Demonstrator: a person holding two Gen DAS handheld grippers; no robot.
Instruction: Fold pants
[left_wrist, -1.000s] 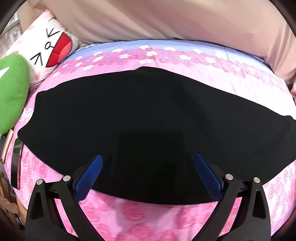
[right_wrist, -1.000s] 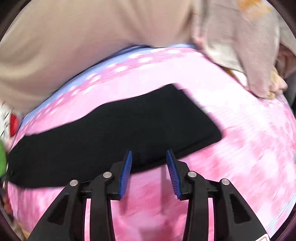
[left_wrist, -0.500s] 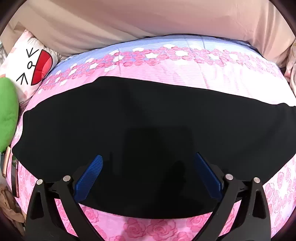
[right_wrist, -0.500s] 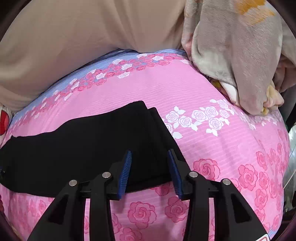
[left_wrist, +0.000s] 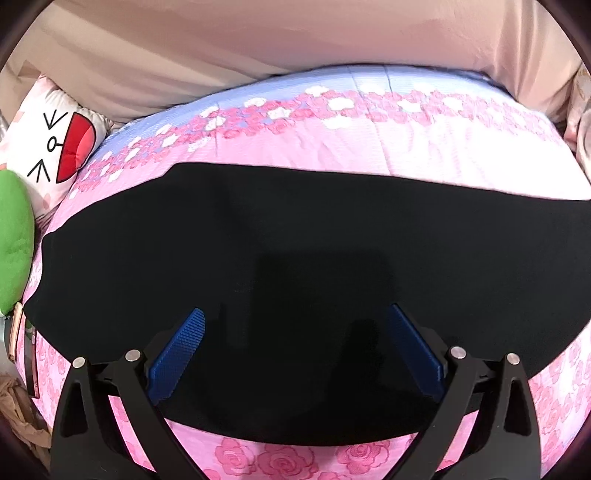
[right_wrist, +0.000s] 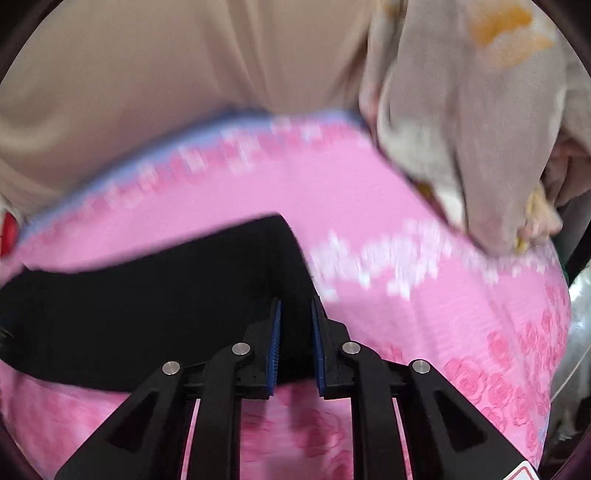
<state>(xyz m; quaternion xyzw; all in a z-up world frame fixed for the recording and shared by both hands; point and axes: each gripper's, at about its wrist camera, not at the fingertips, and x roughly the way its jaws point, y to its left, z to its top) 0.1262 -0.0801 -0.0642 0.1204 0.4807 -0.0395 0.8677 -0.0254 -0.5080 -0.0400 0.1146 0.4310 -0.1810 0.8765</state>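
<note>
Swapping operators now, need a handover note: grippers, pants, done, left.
Left gripper: open, above the middle of the black fabric pants, holding nothing.
Right gripper: jaws closing at the pants' right end, fabric between them; grip unconfirmed.
Pants lie flat in a long strip across the pink rose-print bedspread.
Done: laid out narrow.
Left: likely fold end over end.

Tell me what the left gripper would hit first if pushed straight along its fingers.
Most likely the black pants spread on the pink floral bedcover: the left gripper stands open above them, nothing between. Depth is unclear.
</note>
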